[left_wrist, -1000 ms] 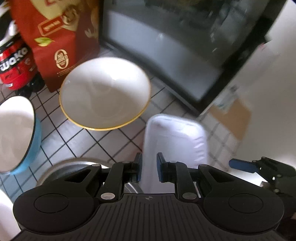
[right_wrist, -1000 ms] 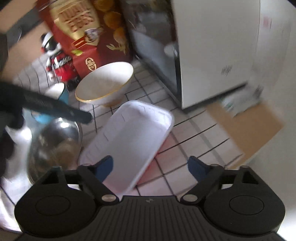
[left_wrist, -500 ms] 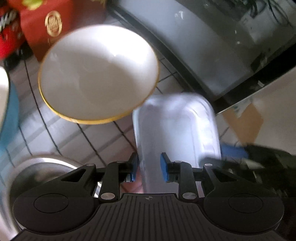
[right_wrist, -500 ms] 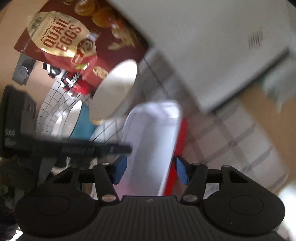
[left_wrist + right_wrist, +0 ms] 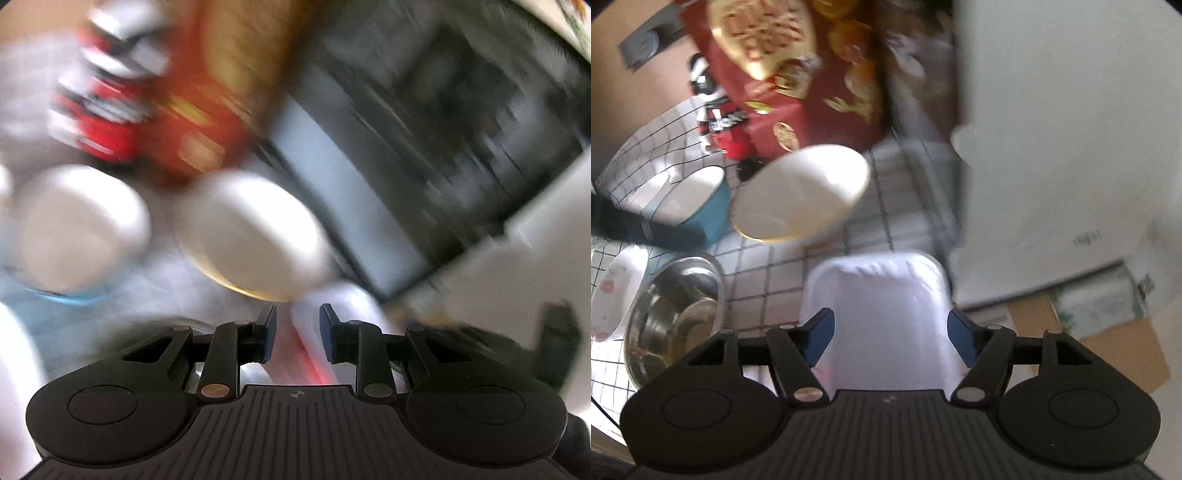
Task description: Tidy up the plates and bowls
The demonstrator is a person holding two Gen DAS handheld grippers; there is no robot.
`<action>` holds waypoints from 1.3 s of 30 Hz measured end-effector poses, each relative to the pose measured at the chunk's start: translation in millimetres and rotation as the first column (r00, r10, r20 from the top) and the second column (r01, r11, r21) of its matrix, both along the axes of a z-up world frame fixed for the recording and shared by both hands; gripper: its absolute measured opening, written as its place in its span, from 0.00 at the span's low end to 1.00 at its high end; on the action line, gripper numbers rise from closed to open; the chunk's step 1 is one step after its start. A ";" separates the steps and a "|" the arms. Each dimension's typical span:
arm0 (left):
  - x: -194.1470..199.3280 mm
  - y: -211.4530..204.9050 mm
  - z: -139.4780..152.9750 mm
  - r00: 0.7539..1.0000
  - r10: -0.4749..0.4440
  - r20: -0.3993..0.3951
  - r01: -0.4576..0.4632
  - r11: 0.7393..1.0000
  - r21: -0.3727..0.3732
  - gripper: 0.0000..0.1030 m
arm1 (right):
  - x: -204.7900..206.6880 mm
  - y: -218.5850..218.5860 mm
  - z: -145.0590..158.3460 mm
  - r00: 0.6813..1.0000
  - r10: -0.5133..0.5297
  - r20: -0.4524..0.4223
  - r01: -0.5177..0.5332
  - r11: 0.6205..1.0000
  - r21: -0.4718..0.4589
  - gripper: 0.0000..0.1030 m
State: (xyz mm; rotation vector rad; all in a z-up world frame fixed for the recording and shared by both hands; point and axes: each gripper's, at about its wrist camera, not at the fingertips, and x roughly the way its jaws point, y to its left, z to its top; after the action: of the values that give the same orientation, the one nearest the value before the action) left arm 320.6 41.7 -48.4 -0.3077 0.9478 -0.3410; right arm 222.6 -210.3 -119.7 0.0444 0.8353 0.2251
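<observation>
White foam makes up the shallow tray (image 5: pixel 882 314) lying between the blue pads of the right claw (image 5: pixel 890 332), whose jaws are opening and do not press its sides. Reading left to right in the right wrist view: a patterned white dish (image 5: pixel 611 295) at the edge, a steel bowl (image 5: pixel 676 317), a blue bowl (image 5: pixel 698 199) behind it, then the gold-rimmed white bowl (image 5: pixel 801 192) and the tray. The left claw (image 5: pixel 297 328) is released, holding nothing; its view is heavily blurred.

The step looks like settling the tray among the dishes. Next, a claw would need to take one bowl by its rim and nest it without knocking its neighbours.

All rests on a white-tiled worktop (image 5: pixel 886 225) with dark grout; a red snack bag (image 5: pixel 798 81) and a white appliance (image 5: pixel 1071 129) stand behind.
</observation>
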 end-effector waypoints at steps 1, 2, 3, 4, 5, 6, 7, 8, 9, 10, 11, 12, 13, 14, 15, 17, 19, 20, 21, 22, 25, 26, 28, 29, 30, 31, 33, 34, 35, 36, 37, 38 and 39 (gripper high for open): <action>-8.4 18.8 4.9 0.998 0.057 0.020 -0.058 0.998 0.039 0.28 | -1.5 9.7 5.0 0.999 0.037 0.009 -0.038 0.999 0.018 0.73; -16.1 36.0 6.7 0.994 0.103 0.025 -0.105 0.992 0.070 0.28 | -0.9 23.1 7.9 0.996 0.085 0.018 -0.086 0.995 0.045 0.78; -22.2 51.2 5.0 0.989 0.144 0.015 -0.145 0.985 0.091 0.28 | 2.6 34.4 8.0 0.992 0.122 0.020 -0.123 0.991 0.061 0.79; -30.4 67.1 2.4 0.980 0.201 -0.012 -0.198 0.974 0.108 0.28 | 8.8 50.1 5.8 0.988 0.152 0.010 -0.153 0.986 0.062 0.79; -36.8 80.4 -1.8 0.969 0.243 -0.043 -0.237 0.965 0.115 0.28 | 14.7 63.0 3.3 0.987 0.162 0.001 -0.162 0.985 0.051 0.79; -43.6 92.2 -7.0 0.959 0.272 -0.073 -0.263 0.958 0.117 0.28 | 20.3 75.4 0.5 0.986 0.169 -0.004 -0.169 0.985 0.041 0.79; -50.3 99.0 -12.6 0.954 0.285 -0.090 -0.275 0.955 0.113 0.28 | 26.3 86.7 -2.3 0.984 0.178 -0.011 -0.177 0.984 0.034 0.79; -54.9 104.1 -17.6 0.950 0.295 -0.107 -0.284 0.953 0.106 0.28 | 31.0 96.3 -4.5 0.982 0.190 -0.017 -0.190 0.981 0.031 0.79; -58.1 106.6 -22.7 0.946 0.300 -0.120 -0.289 0.952 0.099 0.28 | 34.7 105.6 -5.5 0.979 0.203 -0.018 -0.202 0.979 0.031 0.79; -61.2 108.9 -29.6 0.943 0.302 -0.136 -0.292 0.952 0.087 0.28 | 37.3 111.9 -6.4 0.976 0.215 -0.021 -0.214 0.976 0.030 0.79; -63.7 110.3 -35.0 0.940 0.305 -0.151 -0.297 0.952 0.078 0.28 | 40.0 116.6 -8.5 0.974 0.225 -0.030 -0.224 0.974 0.027 0.79; -67.1 108.5 -41.6 0.938 0.308 -0.161 -0.300 0.951 0.075 0.28 | 42.2 118.1 -10.3 0.972 0.231 -0.040 -0.231 0.973 0.025 0.79; -65.5 105.3 -46.5 0.935 0.310 -0.170 -0.301 0.950 0.078 0.28 | 42.3 117.2 -13.0 0.970 0.236 -0.051 -0.235 0.972 0.024 0.79; -67.4 101.7 -52.4 0.934 0.313 -0.174 -0.303 0.949 0.086 0.28 | 40.3 117.8 -15.6 0.970 0.236 -0.062 -0.235 0.972 0.024 0.79; -67.3 100.1 -56.3 0.931 0.317 -0.179 -0.305 0.948 0.091 0.28 | 41.6 117.7 -18.8 0.969 0.234 -0.076 -0.232 0.972 0.027 0.79; -71.3 93.7 -67.2 0.927 0.318 -0.197 -0.308 0.948 0.083 0.28 | 49.3 120.7 -26.4 0.964 0.238 -0.117 -0.233 0.971 0.049 0.79; -71.0 92.4 -77.3 0.925 0.310 -0.219 -0.306 0.951 0.054 0.30 | 52.1 120.8 -33.0 0.958 0.241 -0.156 -0.231 0.970 0.080 0.69; -71.8 90.1 -82.2 0.926 0.309 -0.217 -0.306 0.951 0.048 0.31 | 53.9 121.0 -36.8 0.954 0.242 -0.175 -0.227 0.969 0.099 0.61; -72.1 89.5 -83.2 0.927 0.310 -0.212 -0.307 0.951 0.046 0.31 | 55.2 122.1 -39.2 0.953 0.238 -0.189 -0.220 0.969 0.110 0.58; -72.4 89.5 -86.2 0.927 0.312 -0.207 -0.310 0.950 0.039 0.30 | 56.1 123.2 -41.6 0.951 0.236 -0.200 -0.214 0.969 0.122 0.56; -72.3 93.7 -91.5 0.925 0.305 -0.228 -0.310 0.951 0.012 0.29 | 56.1 125.4 -44.0 0.950 0.223 -0.218 -0.195 0.970 0.142 0.55; -73.2 94.7 -92.4 0.925 0.298 -0.235 -0.306 0.952 0.006 0.28 | 55.4 125.3 -43.7 0.950 0.219 -0.223 -0.190 0.971 0.146 0.55; -76.7 97.3 -93.4 0.923 0.287 -0.257 -0.296 0.955 0.004 0.25 | 51.3 123.7 -43.0 0.947 0.209 -0.242 -0.172 0.971 0.167 0.55; -79.2 99.5 -93.4 0.920 0.281 -0.273 -0.292 0.957 0.002 0.24 | 48.9 123.4 -42.9 0.945 0.206 -0.254 -0.164 0.971 0.175 0.55; -82.5 102.1 -92.9 0.917 0.275 -0.290 -0.287 0.958 -0.001 0.24 | 45.2 124.0 -42.5 0.943 0.204 -0.265 -0.158 0.970 0.183 0.55; -86.7 105.5 -93.0 0.911 0.270 -0.310 -0.286 0.958 -0.005 0.23 | 41.4 125.6 -42.3 0.940 0.204 -0.272 -0.156 0.970 0.187 0.55; -96.2 113.2 -93.1 0.899 0.271 -0.343 -0.293 0.956 -0.012 0.23 | 31.1 131.8 -40.0 0.936 0.208 -0.283 -0.158 0.969 0.189 0.55; -101.1 117.2 -92.7 0.894 0.274 -0.354 -0.297 0.955 -0.012 0.23 | 25.1 136.6 -37.6 0.934 0.213 -0.286 -0.162 0.968 0.191 0.55; -106.2 121.4 -90.8 0.892 0.276 -0.357 -0.300 0.954 -0.010 0.23 | 20.9 140.9 -34.9 0.932 0.219 -0.287 -0.168 0.967 0.193 0.55; -112.2 126.0 -87.5 0.893 0.277 -0.354 -0.300 0.954 -0.010 0.23 | 16.1 146.4 -30.5 0.932 0.225 -0.285 -0.173 0.965 0.195 0.55; -119.2 132.3 -82.2 0.898 0.277 -0.342 -0.300 0.954 -0.015 0.23 | 11.8 152.5 -24.6 0.933 0.229 -0.279 -0.178 0.964 0.197 0.56; -124.6 137.9 -76.3 0.902 0.280 -0.327 -0.304 0.952 -0.023 0.23 | 8.1 158.6 -18.6 0.934 0.234 -0.269 -0.185 0.963 0.197 0.56; -130.0 145.6 -69.4 0.907 0.285 -0.309 -0.311 0.950 -0.037 0.23 | 5.2 164.3 -11.6 0.936 0.242 -0.255 -0.194 0.961 0.198 0.57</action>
State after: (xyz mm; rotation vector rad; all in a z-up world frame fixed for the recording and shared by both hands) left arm 190.5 187.3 -117.9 -0.5891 1.1675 -0.0510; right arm 227.8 -46.0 -131.3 0.1461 1.1003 0.5095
